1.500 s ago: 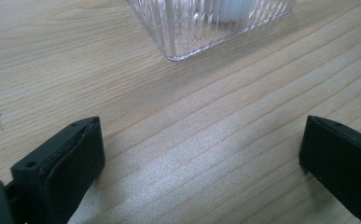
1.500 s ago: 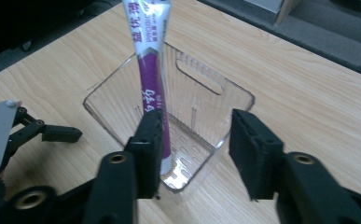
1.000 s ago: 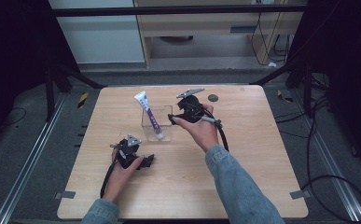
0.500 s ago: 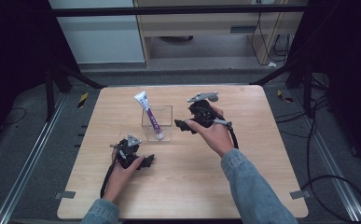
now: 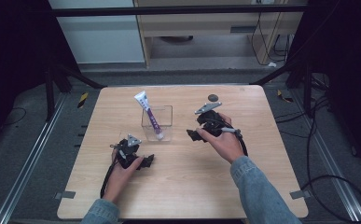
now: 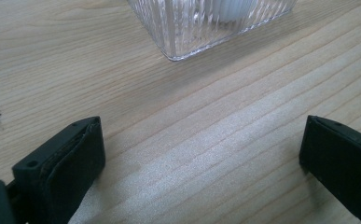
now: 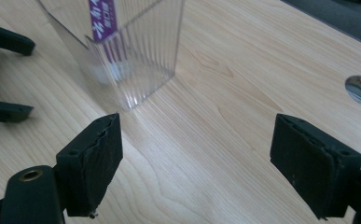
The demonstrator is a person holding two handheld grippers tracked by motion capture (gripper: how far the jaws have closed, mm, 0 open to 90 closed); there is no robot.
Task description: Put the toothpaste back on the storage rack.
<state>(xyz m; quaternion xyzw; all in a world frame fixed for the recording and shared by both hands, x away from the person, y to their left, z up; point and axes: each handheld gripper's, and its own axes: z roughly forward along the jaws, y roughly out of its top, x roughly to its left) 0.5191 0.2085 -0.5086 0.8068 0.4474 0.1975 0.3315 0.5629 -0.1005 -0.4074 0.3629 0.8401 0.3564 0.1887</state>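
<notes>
A: What stands near the right gripper (image 5: 193, 134)?

B: A clear ribbed container (image 5: 157, 122), well apart ahead of its jaws, with a white and purple tube (image 5: 149, 114) leaning inside. Bare table (image 5: 183, 186) lies between; a dark round spot (image 5: 212, 97) lies beyond.

A: How do the jaws stand?

B: Apart, recently closing slightly, with nothing between them. The left gripper (image 5: 141, 159), also apart and empty, rests just short of the container.

A: What room remains?

B: Open wood reaches every edge.
</notes>
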